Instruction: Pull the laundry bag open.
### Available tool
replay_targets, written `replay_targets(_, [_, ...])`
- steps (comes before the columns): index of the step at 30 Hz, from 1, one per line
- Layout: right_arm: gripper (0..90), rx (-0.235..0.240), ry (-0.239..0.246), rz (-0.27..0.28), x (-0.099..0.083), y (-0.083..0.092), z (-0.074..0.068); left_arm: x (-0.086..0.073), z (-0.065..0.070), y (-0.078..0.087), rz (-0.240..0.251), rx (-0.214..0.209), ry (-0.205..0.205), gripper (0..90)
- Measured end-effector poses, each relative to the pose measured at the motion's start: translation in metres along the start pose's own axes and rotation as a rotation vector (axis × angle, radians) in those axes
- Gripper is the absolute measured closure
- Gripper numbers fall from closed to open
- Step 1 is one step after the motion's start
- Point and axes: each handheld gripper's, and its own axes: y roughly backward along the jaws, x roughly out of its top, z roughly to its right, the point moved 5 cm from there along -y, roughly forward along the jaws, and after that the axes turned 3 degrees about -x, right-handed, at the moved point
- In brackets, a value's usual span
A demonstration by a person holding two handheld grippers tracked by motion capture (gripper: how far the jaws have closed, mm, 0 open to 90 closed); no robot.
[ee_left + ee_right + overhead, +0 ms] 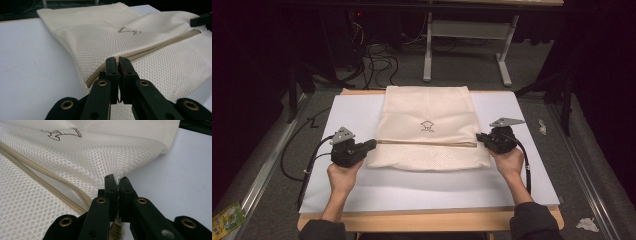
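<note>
Both sets of jaws are pinched tight on the cream mesh bag (427, 131): the left gripper (373, 145) at its left zipper end, the right gripper (480, 136) at its right. The bag lies on a white sheet (352, 112) covering the wooden desk (422, 221); beyond the bag, dark grey floor (462, 70), cables (379, 60), a white stand (467, 30).

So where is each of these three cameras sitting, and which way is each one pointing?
High view: above the person's side, facing forward and down on the white table; forearms, left gripper and right gripper show.
Left gripper view: rides that gripper, looking along its shut jaws at the mesh bag.
Right gripper view: rides that gripper, jaws pinching the bag's edge.
Shared: all show the bag's zipper and small logo.
</note>
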Motion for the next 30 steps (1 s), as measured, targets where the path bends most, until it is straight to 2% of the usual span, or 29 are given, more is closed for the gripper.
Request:
replay_targets(9, [88.9,-0.002,-0.012,0.002,-0.0004,0.0003,0.0019,-0.0009,-0.0024,0.0016,0.0,0.0,0.004,87.5])
replay_targets(14, [88.9,-0.007,0.003,0.003,-0.0011,0.0003,0.0016,-0.0014,-0.0028,0.0027,0.001,0.008,0.0,87.5])
replay_targets(17, [88.9,-0.015,-0.007,0.003,-0.0024,0.0009,0.0045,-0.0024,-0.0054,0.0043,0.004,0.008,0.01,87.5])
replay_targets(24, [88.9,-0.015,-0.006,-0.003,-0.0029,-0.0004,0.0048,-0.0028,-0.0067,0.0052,0.001,0.013,0.002,87.5])
replay_targets(26, [88.9,-0.016,-0.007,-0.006,-0.0029,-0.0003,0.0049,-0.0028,-0.0059,0.0059,-0.001,0.03,-0.012,87.6])
replay_targets(30, [88.9,-0.014,-0.004,-0.007,-0.0031,0.0006,0.0054,-0.0036,-0.0065,0.0053,-0.014,0.028,-0.01,87.6])
